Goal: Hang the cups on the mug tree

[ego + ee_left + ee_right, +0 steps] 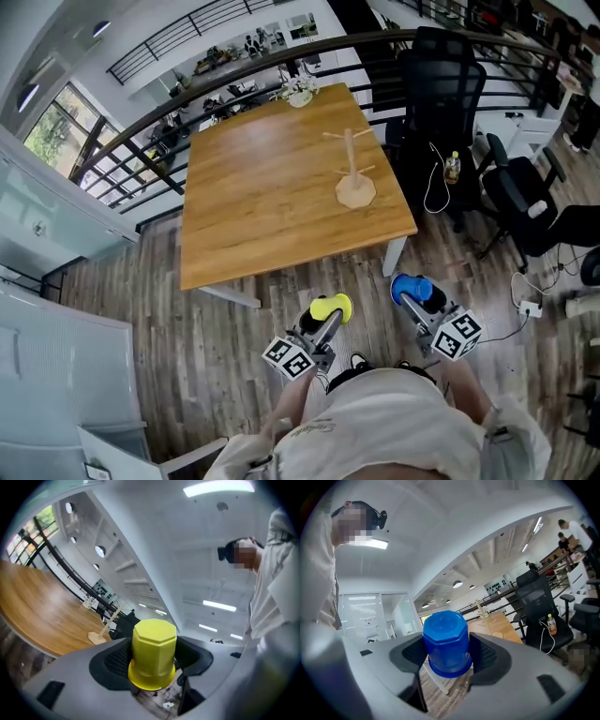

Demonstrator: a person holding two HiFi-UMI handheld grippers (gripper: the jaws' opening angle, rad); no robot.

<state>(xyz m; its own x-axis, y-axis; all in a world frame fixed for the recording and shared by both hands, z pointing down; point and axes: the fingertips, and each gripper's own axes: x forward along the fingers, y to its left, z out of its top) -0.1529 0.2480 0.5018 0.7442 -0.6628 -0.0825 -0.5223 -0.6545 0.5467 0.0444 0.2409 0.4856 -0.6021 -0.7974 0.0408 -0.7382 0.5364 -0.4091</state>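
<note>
The left gripper point(325, 317) pinches a yellow cup point(333, 306) and the right gripper point(415, 298) pinches a blue cup point(410, 286) — held tight so they don't drop. The mug tree point(353, 171) stands bare on the bench point(253, 202), far right — well apart from both.

- The left tool point(326, 319) is held low, close in front of the person's body, pointing forward, its jaws clamped on a yellow cup point(335, 306).
- The right tool point(419, 298) sits beside it, apart, at about the same height, its jaws closed on a blue cup point(408, 285).
</note>
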